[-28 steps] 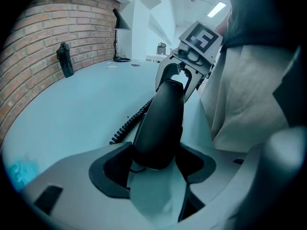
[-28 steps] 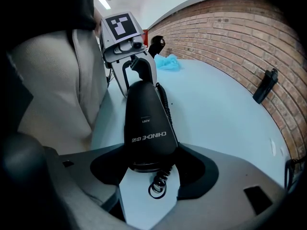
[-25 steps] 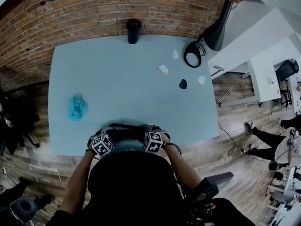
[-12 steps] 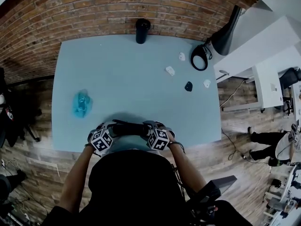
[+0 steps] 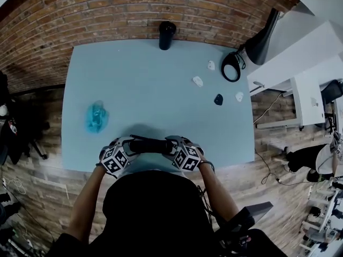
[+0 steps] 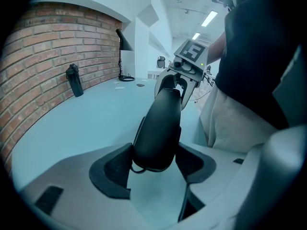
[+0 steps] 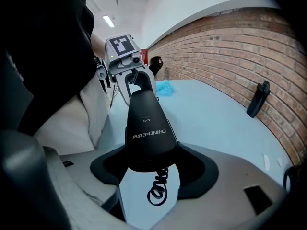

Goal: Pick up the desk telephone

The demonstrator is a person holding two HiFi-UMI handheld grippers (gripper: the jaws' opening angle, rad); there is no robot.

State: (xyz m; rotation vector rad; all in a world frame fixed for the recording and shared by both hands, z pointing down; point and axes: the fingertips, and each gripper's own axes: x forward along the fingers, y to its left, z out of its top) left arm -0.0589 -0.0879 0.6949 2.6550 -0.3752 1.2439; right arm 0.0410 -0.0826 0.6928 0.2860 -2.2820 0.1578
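Brick wall (image 5: 107, 15) backs a pale blue surface (image 5: 155, 79), which carries only a dark bottle (image 5: 167, 35) at the far edge, a blue wad (image 5: 97, 116) to the left and a few small bits towards the lamp (image 5: 262, 36).

The telephone (image 5: 151, 145), a long black body, hangs crosswise just above the near edge, close to the person's waist, with its shadow on the surface below it. The left claw (image 6: 153, 169) pinches one end between its dark pads, and the right claw (image 7: 153, 169) pinches the printed end. A grip at each end probably shares the weight and keeps the body level. A coiled cord (image 7: 157, 188) dangles loose below the right end, so it could snag.
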